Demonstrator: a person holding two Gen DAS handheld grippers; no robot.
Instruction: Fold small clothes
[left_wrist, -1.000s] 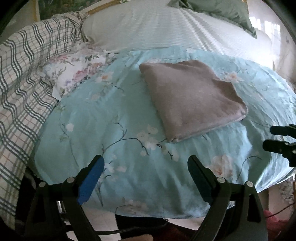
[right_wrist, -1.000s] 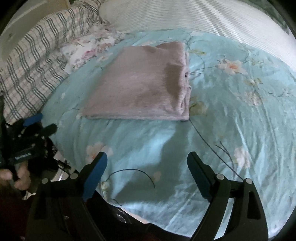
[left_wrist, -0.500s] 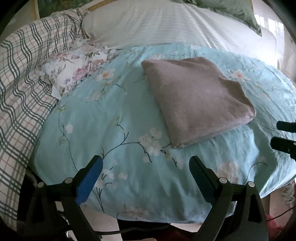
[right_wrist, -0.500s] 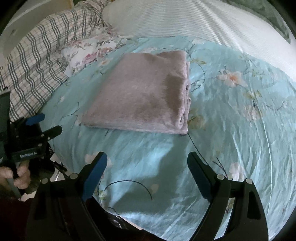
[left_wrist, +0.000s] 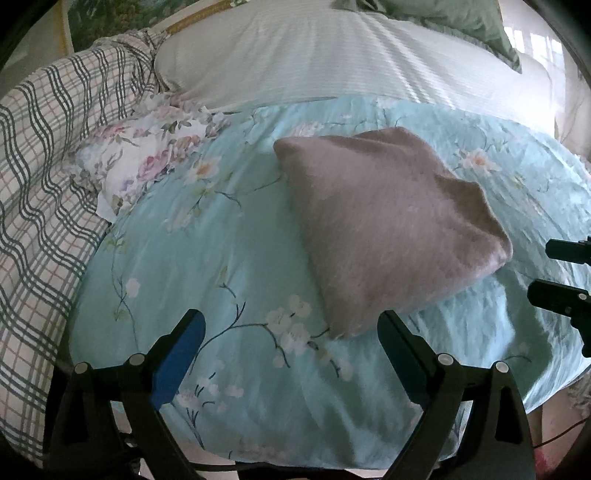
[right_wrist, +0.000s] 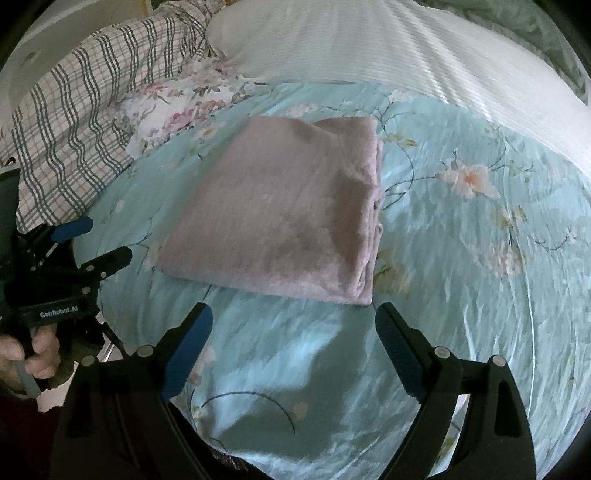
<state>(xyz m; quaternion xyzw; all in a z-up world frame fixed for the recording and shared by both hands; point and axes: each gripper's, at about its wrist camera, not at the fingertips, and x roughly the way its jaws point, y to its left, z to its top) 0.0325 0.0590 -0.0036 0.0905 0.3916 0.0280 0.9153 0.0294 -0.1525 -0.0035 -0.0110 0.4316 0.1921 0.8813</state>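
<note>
A mauve-grey garment (left_wrist: 388, 229) lies folded into a thick rectangle on the light blue floral cover (left_wrist: 207, 266); it also shows in the right wrist view (right_wrist: 288, 210). My left gripper (left_wrist: 291, 332) is open and empty, just short of the garment's near corner. My right gripper (right_wrist: 293, 325) is open and empty, close to the garment's near edge. In the right wrist view the left gripper (right_wrist: 92, 243) appears at the left, with a hand on its handle. In the left wrist view the right gripper's fingers (left_wrist: 561, 295) show at the right edge.
A white floral cloth (left_wrist: 144, 166) lies bunched at the cover's far left. A checked blanket (left_wrist: 48, 166) fills the left side. A white striped pillow (left_wrist: 332, 55) and a green pillow (left_wrist: 461, 18) lie behind. The bed's near edge (left_wrist: 332, 454) is just under my grippers.
Both grippers have moved forward toward the folded garment, which now looks larger and nearer. The garment itself has not moved. Both grippers stayed open.
</note>
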